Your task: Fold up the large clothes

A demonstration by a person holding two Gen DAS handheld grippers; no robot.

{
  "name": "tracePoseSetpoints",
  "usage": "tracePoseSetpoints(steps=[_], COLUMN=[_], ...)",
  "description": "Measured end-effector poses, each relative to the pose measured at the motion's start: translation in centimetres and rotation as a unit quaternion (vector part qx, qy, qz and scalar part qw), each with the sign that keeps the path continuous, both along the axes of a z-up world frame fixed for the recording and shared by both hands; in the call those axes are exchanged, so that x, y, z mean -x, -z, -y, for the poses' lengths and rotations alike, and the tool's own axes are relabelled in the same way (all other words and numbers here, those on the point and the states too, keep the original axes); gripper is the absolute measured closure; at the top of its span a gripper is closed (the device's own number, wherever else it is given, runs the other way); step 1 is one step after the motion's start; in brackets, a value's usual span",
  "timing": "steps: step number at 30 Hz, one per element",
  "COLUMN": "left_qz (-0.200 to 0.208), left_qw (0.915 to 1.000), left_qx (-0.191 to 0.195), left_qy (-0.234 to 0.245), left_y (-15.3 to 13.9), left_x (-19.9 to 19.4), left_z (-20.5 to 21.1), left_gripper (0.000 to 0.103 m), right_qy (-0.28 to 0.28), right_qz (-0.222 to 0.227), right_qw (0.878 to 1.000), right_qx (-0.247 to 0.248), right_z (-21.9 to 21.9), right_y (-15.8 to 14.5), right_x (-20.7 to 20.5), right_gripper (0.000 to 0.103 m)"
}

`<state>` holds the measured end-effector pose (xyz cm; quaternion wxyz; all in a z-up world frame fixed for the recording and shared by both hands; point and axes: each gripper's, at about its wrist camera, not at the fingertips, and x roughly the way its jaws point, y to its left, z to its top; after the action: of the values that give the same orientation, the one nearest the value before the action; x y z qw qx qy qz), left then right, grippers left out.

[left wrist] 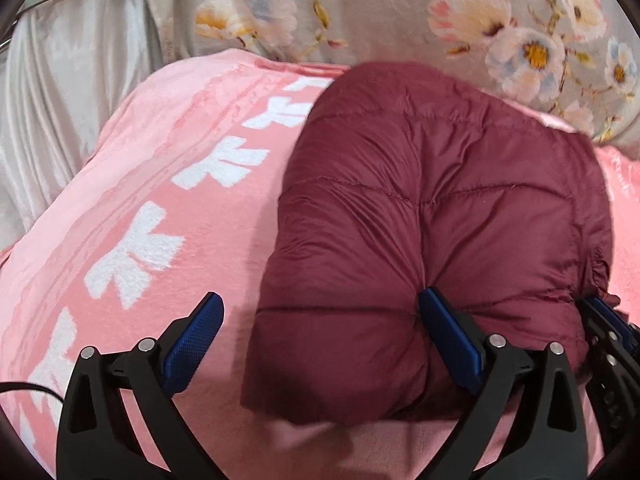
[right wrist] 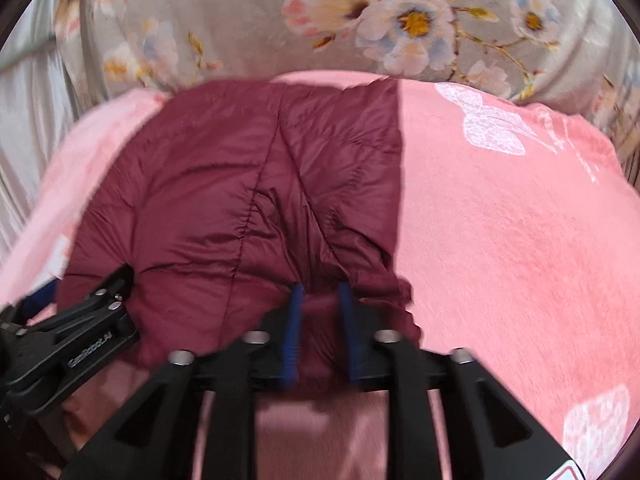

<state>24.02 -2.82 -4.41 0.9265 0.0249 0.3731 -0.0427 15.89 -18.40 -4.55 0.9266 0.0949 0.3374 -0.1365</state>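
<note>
A pink blanket [left wrist: 132, 208] with white bow shapes covers most of both views, and a grey floral sheet [right wrist: 248, 20] fills the upper part of each frame. A pale satin cloth [left wrist: 68, 88] lies at the upper left of the left wrist view. The folded maroon puffer jacket [left wrist: 432, 216] sits on the blanket, centre-right in that view and centre-left in the right wrist view. The left gripper [left wrist: 320, 344] is spread wide, one blue pad pressing the jacket's near edge. The right gripper [right wrist: 320, 332] pinches a bunch of the jacket's near hem.
</note>
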Motion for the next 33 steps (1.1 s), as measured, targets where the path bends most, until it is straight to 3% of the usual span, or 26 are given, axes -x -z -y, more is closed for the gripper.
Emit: tracePoseSetpoints(steps=[1, 2, 7, 14, 25, 33], left_qz=[0.005, 0.011, 0.049, 0.055, 0.034, 0.04], left_qw=[1.0, 0.9999, 0.9987, 0.9983, 0.9988, 0.9992], left_qx=[0.002, 0.003, -0.011, 0.021, 0.033, 0.007], left_qy=[0.003, 0.002, 0.002, 0.006, -0.014, 0.0], left_y=[-0.3, -0.5, -1.6, -2.2, -1.4, -1.4], left_x=[0.8, 1.6, 6.7, 13.2, 15.8, 16.0], left_z=[-0.3, -0.6, -1.1, -2.5, -3.4, -2.2], left_gripper=[0.006, 0.005, 0.005, 0.005, 0.005, 0.005], right_qy=[0.005, 0.008, -0.007, -0.034, -0.028, -0.013], right_qz=[0.019, 0.035, 0.03, 0.043, 0.03, 0.015], right_qw=[1.0, 0.999, 0.999, 0.998, 0.996, 0.997], right_qx=[0.005, 0.015, 0.032, 0.039, 0.078, 0.073], right_z=[-0.1, -0.3, -1.4, -2.8, -4.2, -3.6], right_y=[-0.5, -0.8, -0.6, -0.7, -0.2, 0.2], right_x=[1.6, 3.3, 8.8, 14.9, 15.6, 15.3], right_gripper=[0.032, 0.02, 0.019, 0.017, 0.016, 0.013])
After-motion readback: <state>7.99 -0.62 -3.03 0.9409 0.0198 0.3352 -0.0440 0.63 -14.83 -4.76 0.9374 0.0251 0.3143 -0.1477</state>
